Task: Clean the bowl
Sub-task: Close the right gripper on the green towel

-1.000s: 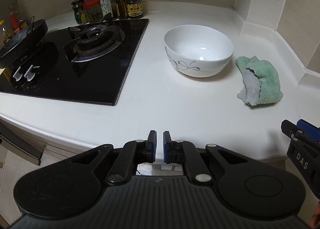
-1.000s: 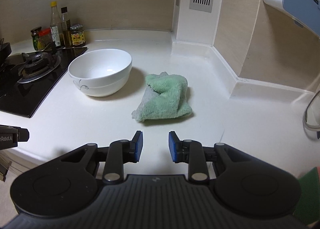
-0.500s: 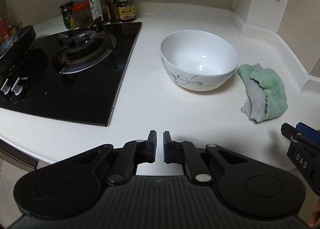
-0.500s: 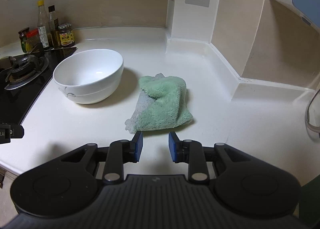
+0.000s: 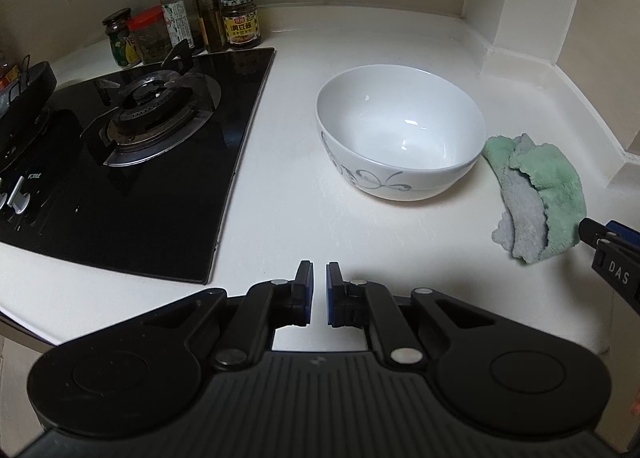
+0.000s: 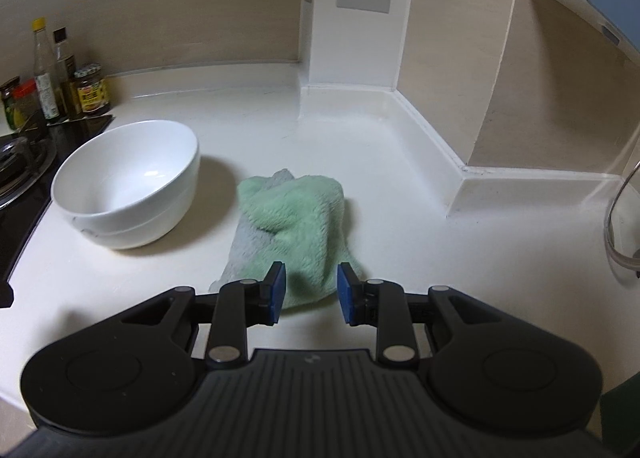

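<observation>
Left wrist view: left gripper [image 5: 319,294] hangs over the front edge of the white counter [image 5: 280,218], pads nearly together with only a thin slit between them, nothing in it, so practically clenched on air. The bowl [image 5: 400,134] stands upright ahead and a bit to the right of its line, empty as far as visible, grey swirl pattern on the near wall. The cloth [image 5: 536,198] lies just beside the bowl on its right, a green and grey crumpled towel, long axis running roughly front to back; whether it touches the bowl's base is unclear. The right gripper [image 5: 600,236] pokes in at the right edge with its tip at the near end of the cloth. Stove [image 5: 132,162] sits well to the left, bottles and jars [image 5: 192,26] at the back wall. Right wrist view: right gripper [image 6: 311,290] has its pads spread apart and released, and the near end of the cloth [image 6: 296,226] lies right between them, or just under them; contact can't be confirmed. The cloth stretches straight away from the pads, so it is lined up along the fingers. The bowl [image 6: 128,182] sits ahead to the left, beside the far half of the cloth. Judgement: the right hand is clearly nearer the cloth and looks set to pinch it; the left, nearer the bowl, would need to spread its pads before steadying the rim
</observation>
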